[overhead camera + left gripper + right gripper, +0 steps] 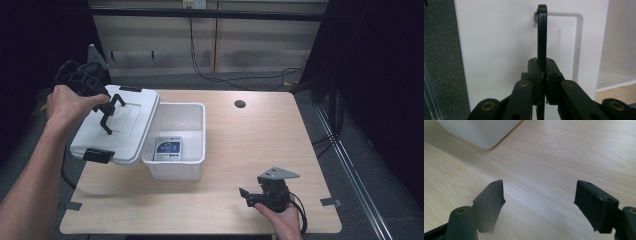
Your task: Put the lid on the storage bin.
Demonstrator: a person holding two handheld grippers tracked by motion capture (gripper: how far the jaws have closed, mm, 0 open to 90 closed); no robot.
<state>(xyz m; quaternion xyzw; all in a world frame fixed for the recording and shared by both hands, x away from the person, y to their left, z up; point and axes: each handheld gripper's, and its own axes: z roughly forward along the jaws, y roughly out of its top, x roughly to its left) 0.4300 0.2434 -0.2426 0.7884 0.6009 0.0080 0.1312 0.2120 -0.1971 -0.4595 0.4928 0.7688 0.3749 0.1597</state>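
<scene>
1. The left gripper (111,111) was clamped on the black handle (542,35) of a white lid (117,125), the grip on that thin bar evidently serving to carry the lid by its middle.
2. The lid hung tilted at the surface's left, its right edge at the rim of the open white bin (197,112), leaving the opening uncovered.
3. A small blue-and-white packet (168,149) lay flat on the bin's floor, exposed with the lid off.
4. The right gripper (248,196) rested low near the front edge of the wooden surface (260,140), its jaws spread and empty, apparently parked clear of the bin while the other hand worked.
</scene>
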